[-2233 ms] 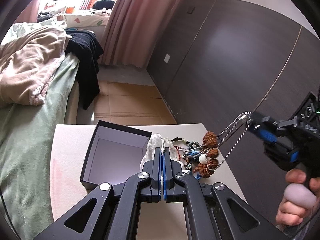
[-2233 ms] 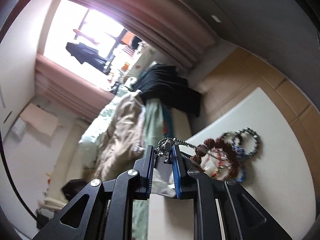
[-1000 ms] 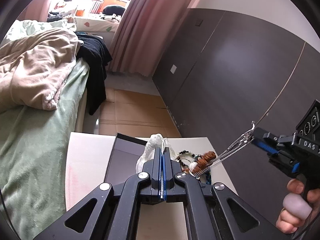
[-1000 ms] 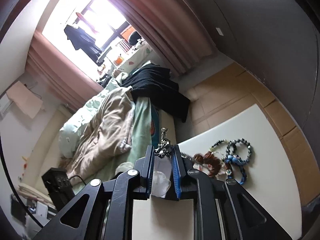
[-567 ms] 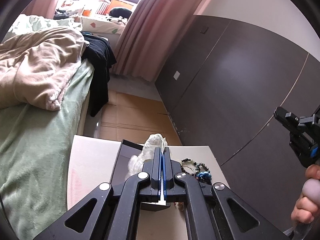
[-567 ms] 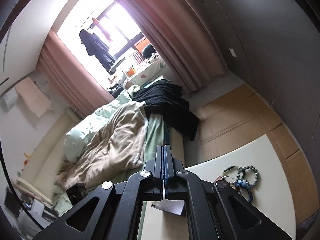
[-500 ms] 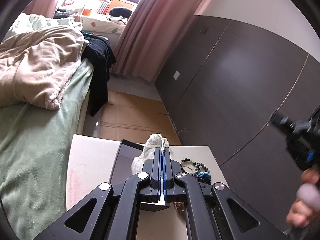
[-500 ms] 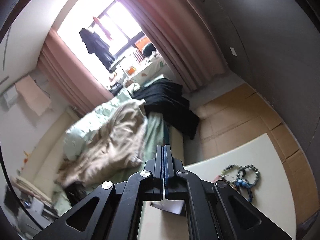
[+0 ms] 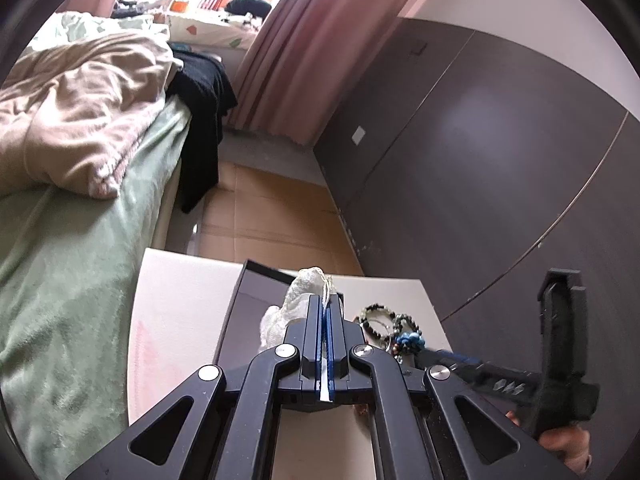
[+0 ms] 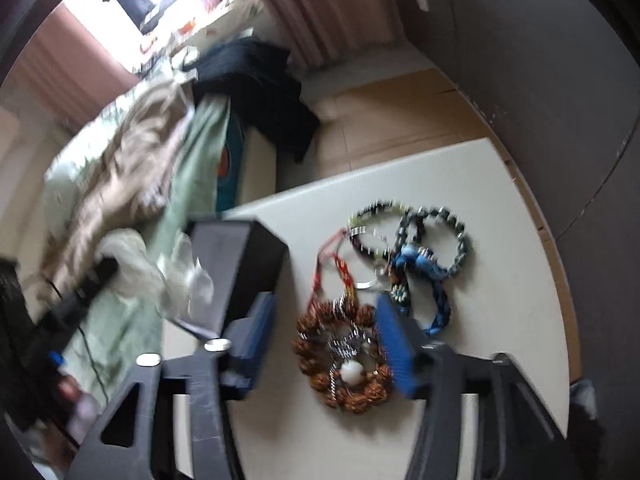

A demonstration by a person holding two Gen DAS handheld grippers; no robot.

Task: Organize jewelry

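Observation:
My left gripper (image 9: pixel 325 300) is shut on the edge of a white cloth pouch (image 9: pixel 298 292), held over an open black box (image 9: pixel 250 300). The right wrist view is blurred and shows the pouch (image 10: pixel 136 260) left of the box (image 10: pixel 240 264). My right gripper (image 10: pixel 326 340) points down at the white table (image 10: pixel 500 320) and its jaws are opening. A brown bead bracelet (image 10: pixel 316 376) tangled with a silver chain (image 10: pixel 348 344) lies on the table between the blue pads (image 10: pixel 394 344), untouched. Several bead bracelets (image 10: pixel 424 240) lie in a pile just beyond it.
A bed with a green cover (image 9: pixel 80 280) and a beige blanket (image 9: pixel 80 112) runs along the table's left side. A dark wardrobe wall (image 9: pixel 480 160) stands to the right. The bracelet pile (image 9: pixel 392 328) sits right of the box. A hand (image 9: pixel 568 448) holds the right gripper's handle.
One second ago my right gripper held the silver chain up in the air. It then shut on nothing, dropped toward the table and spread its jaws over the brown bracelet. The left gripper stayed put.

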